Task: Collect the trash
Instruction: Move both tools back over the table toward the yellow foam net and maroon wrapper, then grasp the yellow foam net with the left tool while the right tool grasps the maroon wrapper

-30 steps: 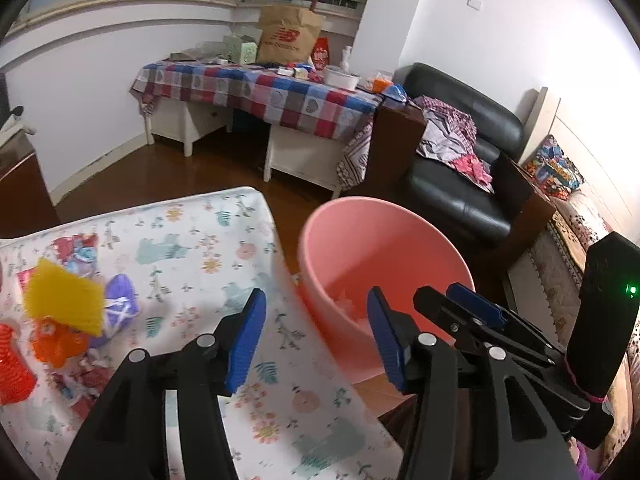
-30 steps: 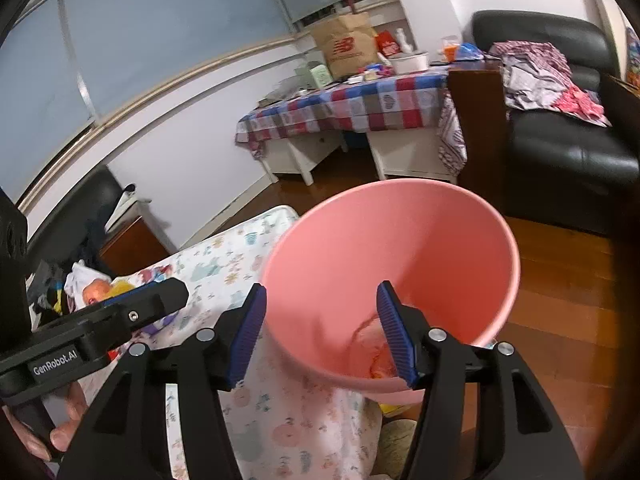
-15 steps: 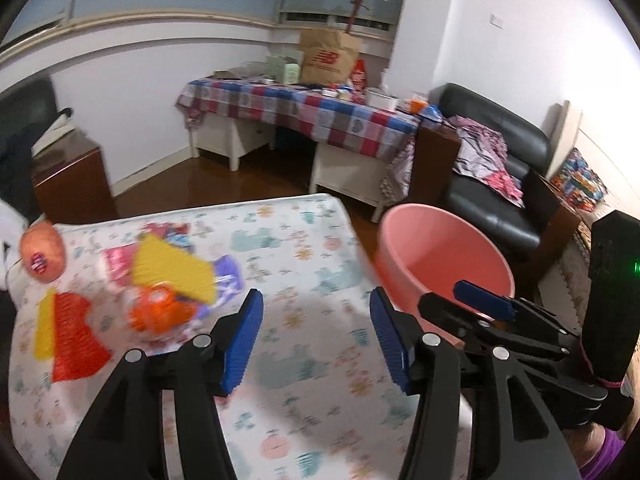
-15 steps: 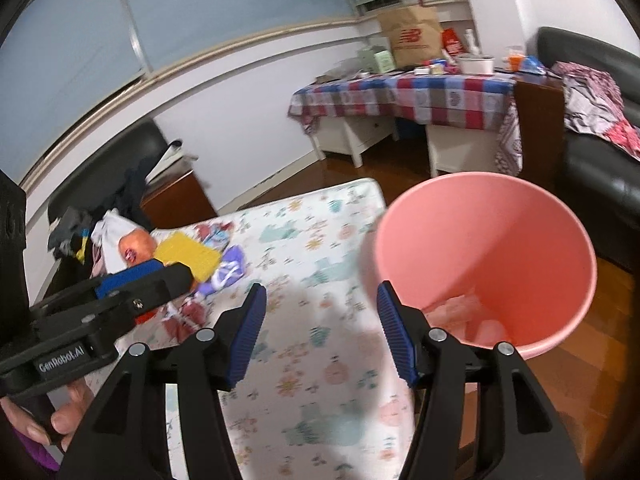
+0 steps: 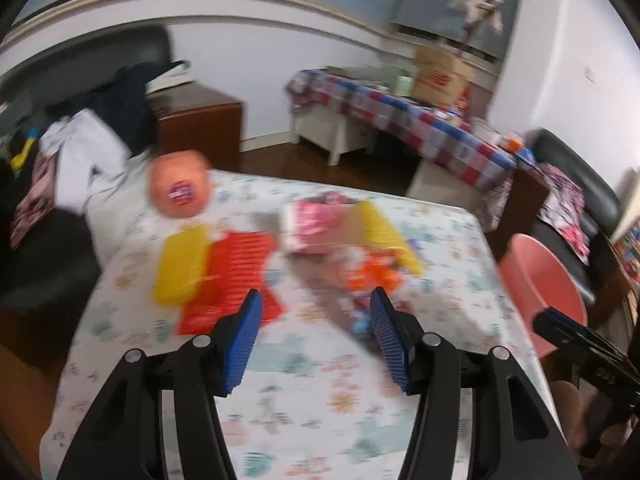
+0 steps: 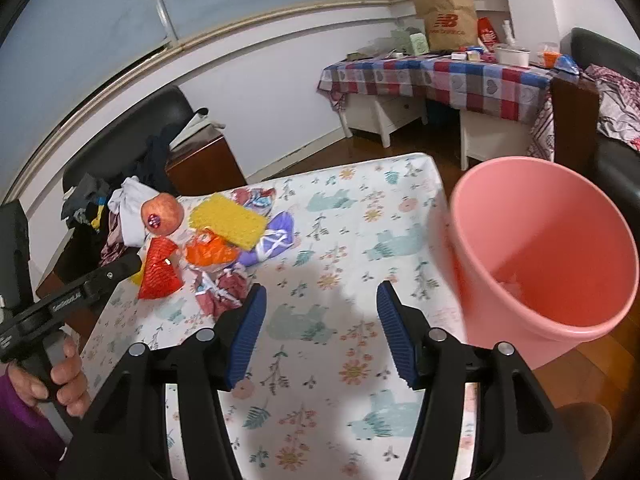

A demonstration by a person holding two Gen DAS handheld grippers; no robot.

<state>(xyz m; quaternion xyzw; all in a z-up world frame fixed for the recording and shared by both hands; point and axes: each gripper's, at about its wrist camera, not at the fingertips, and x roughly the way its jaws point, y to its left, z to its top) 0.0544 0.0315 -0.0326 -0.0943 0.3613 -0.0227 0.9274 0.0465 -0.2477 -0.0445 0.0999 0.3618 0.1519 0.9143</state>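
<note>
Your left gripper (image 5: 316,336) hangs over the floral tablecloth (image 5: 304,392) with jaws spread and nothing between them; your right gripper (image 6: 320,328) is likewise spread and empty. Ahead of both lies the trash pile (image 6: 224,240): yellow sponge (image 6: 228,220), red mesh (image 6: 160,268), orange wrapper (image 6: 208,252), purple wrapper (image 6: 272,240), with an apple (image 6: 162,214) beside it. The pink bin (image 6: 544,264) stands at the table's right edge.
</note>
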